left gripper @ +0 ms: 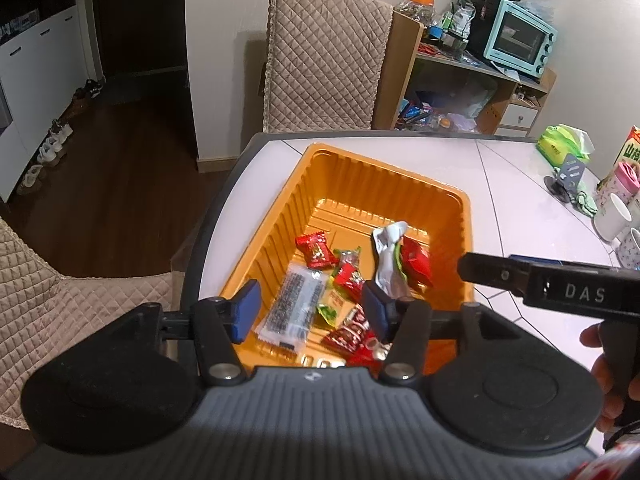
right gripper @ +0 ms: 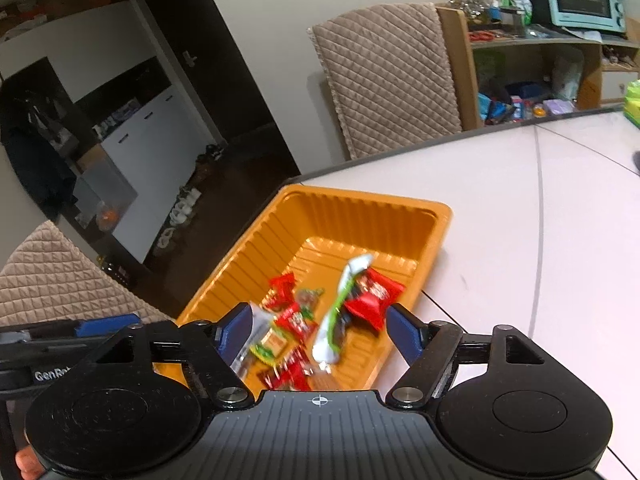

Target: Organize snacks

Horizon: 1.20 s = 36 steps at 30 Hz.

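An orange plastic tray (left gripper: 460,216) (right gripper: 436,216) sits at the table's left corner. It holds several wrapped snacks: red packets (left gripper: 316,250), a clear sachet with dark contents (left gripper: 294,306), and a white-and-green wrapper (left gripper: 388,256) (right gripper: 338,312) lying upright against a red packet (left gripper: 416,262). My left gripper (left gripper: 312,310) hangs open over the tray's near end, with nothing touching its blue pads. My right gripper (right gripper: 320,332) is open above the same heap; the blurred white-and-green wrapper lies between its pads, untouched. Each gripper shows at the edge of the other's view (left gripper: 480,268) (right gripper: 120,324).
The white table (left gripper: 520,184) carries a green tissue pack (left gripper: 564,144), a carton (left gripper: 630,152) and mugs (left gripper: 612,216) at the right. A quilted chair (left gripper: 324,60) stands behind the tray, beside a shelf with a mint oven (left gripper: 520,36). The table's edge runs just left of the tray.
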### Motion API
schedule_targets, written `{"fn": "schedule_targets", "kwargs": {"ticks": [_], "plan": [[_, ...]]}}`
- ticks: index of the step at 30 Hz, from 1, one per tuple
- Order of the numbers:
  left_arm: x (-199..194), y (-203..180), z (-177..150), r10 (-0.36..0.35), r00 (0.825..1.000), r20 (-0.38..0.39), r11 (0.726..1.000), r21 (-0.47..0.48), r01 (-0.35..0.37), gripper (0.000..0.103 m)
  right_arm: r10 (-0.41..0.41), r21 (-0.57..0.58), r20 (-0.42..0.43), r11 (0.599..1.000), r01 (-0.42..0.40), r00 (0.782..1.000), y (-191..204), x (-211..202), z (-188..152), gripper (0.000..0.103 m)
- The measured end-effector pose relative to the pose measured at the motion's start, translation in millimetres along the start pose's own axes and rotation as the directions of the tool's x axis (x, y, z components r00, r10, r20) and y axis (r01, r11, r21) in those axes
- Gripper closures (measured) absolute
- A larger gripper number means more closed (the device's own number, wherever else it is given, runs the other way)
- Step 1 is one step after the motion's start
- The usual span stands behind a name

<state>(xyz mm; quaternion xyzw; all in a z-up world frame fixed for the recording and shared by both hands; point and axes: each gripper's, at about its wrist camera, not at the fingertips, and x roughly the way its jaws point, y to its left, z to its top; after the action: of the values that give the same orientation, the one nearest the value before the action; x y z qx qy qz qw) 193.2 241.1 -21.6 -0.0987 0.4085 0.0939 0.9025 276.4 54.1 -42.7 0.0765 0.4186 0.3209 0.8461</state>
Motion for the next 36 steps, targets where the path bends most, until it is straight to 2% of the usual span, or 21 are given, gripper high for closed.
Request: {"fn": "schedule_targets", "kwargs": {"ticks": [8,11,25,36], "plan": [[-37.9,-28.8,-21.8,-0.016,1.000,-0.009,1.000,0.016,0.016,0.047,-0.054,-0.005,0.011,0.999,0.054,0.998,-5.5,-55.6,-32.6,0.023],[-55.5,-39.5,-34.9,-0.012,1.000,-0.010,1.000,0.013,0.012,0.042,-0.077,-0.004,-0.004,0.997,0.077,0.997,-8.4,-79.0,-47.5,0.022],[-124.8,-96.3,-112.6,-0.003,0.999,-0.048,0.999,0.042,0.005,0.041,-0.128,-0.010,-0.013,0.992,0.128,0.992,-19.0,-189.3,-124.3,0.022],[-174.6,-127.3,-174.6,-0.009,0.998,-0.063,0.998,0.058,0.012,0.039,-0.170,-0.008,-0.017,0.985,0.170,0.985,-20.2,-253.9,-183.1,0.022]]}}
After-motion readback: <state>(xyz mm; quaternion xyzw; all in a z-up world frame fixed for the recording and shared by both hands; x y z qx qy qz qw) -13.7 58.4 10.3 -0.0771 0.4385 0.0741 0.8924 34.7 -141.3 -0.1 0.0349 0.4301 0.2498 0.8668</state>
